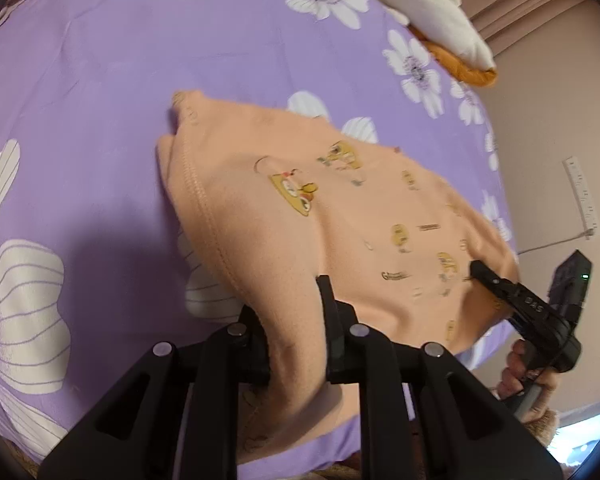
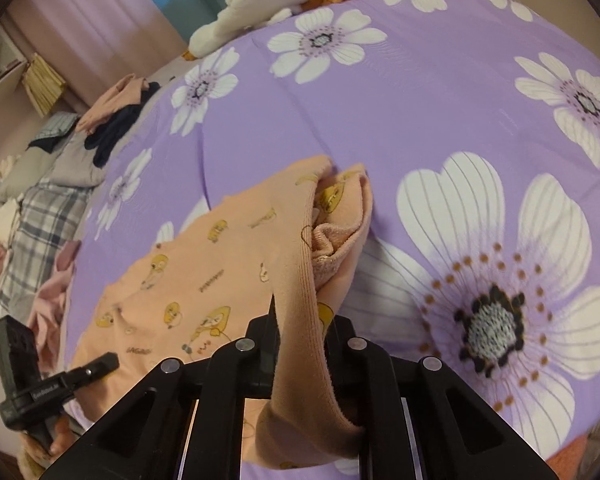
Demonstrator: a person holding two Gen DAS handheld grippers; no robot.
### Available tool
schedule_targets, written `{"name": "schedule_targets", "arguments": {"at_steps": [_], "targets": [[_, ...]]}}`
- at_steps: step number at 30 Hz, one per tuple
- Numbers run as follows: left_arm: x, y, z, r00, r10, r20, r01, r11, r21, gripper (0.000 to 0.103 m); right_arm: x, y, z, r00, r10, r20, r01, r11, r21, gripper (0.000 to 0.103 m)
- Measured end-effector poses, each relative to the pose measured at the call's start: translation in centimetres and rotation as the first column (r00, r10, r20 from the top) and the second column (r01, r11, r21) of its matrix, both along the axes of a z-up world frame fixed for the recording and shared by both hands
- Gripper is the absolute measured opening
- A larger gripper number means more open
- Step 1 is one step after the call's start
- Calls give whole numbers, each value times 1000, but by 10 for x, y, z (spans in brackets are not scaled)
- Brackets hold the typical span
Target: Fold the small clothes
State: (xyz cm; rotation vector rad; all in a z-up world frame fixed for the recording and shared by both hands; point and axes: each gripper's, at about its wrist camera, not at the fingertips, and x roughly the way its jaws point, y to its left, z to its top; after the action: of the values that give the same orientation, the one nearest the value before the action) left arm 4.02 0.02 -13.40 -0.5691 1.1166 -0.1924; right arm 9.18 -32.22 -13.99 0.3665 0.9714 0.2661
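Note:
A small peach garment (image 1: 340, 216) printed with yellow cartoon figures lies partly lifted on a purple flowered bedsheet (image 1: 100, 100). In the left wrist view, my left gripper (image 1: 296, 308) is shut on the garment's near edge, and the cloth drapes over the fingers. At the garment's right corner the right gripper (image 1: 478, 270) bites the cloth, with a hand on its handle. In the right wrist view, my right gripper (image 2: 300, 320) is shut on a bunched, stitched hem of the garment (image 2: 172, 272). The left gripper (image 2: 110, 360) pinches the garment's lower left edge there.
A white and orange plush toy (image 1: 428, 12) lies at the far end of the bed, also visible as the plush toy (image 2: 260, 4). Loose clothes (image 2: 116, 112) and plaid bedding (image 2: 40, 208) are piled off the sheet's left side. A wall (image 1: 548, 120) runs close to the bed's right edge.

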Motion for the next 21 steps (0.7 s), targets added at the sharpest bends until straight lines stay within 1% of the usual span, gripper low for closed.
{"name": "schedule_targets", "arguments": {"at_steps": [3, 5, 7, 12, 14, 17, 19, 21], "targets": [[1, -1, -9, 1000, 13, -28, -12, 1000, 15, 20, 1, 10, -2, 1000, -17, -4, 17, 998, -68, 15], [-1, 0, -6, 1000, 16, -23, -16, 1000, 26, 22, -1, 20, 3, 1000, -5, 23, 8, 990, -141, 15], [-2, 3, -2, 1000, 22, -17, -22, 999, 35, 23, -3, 25, 8, 999, 6, 41, 1, 984, -179, 15], [-13, 16, 6, 998, 58, -5, -58, 998, 36, 27, -4, 29, 18, 998, 18, 56, -6, 975, -220, 15], [-20, 22, 11, 998, 68, -9, -67, 996, 57, 30, -5, 32, 21, 998, 25, 65, -9, 971, -239, 15], [-29, 30, 21, 996, 84, 6, -84, 994, 71, 32, -6, 39, 27, 996, 37, 83, -13, 964, -267, 15], [-34, 34, 28, 995, 98, 17, -99, 990, 102, 39, -8, 43, 31, 994, 48, 95, -19, 959, -283, 15], [-37, 36, 33, 993, 112, 34, -116, 984, 136, 40, -9, 49, 37, 992, 63, 108, -28, 954, -299, 15]]}}
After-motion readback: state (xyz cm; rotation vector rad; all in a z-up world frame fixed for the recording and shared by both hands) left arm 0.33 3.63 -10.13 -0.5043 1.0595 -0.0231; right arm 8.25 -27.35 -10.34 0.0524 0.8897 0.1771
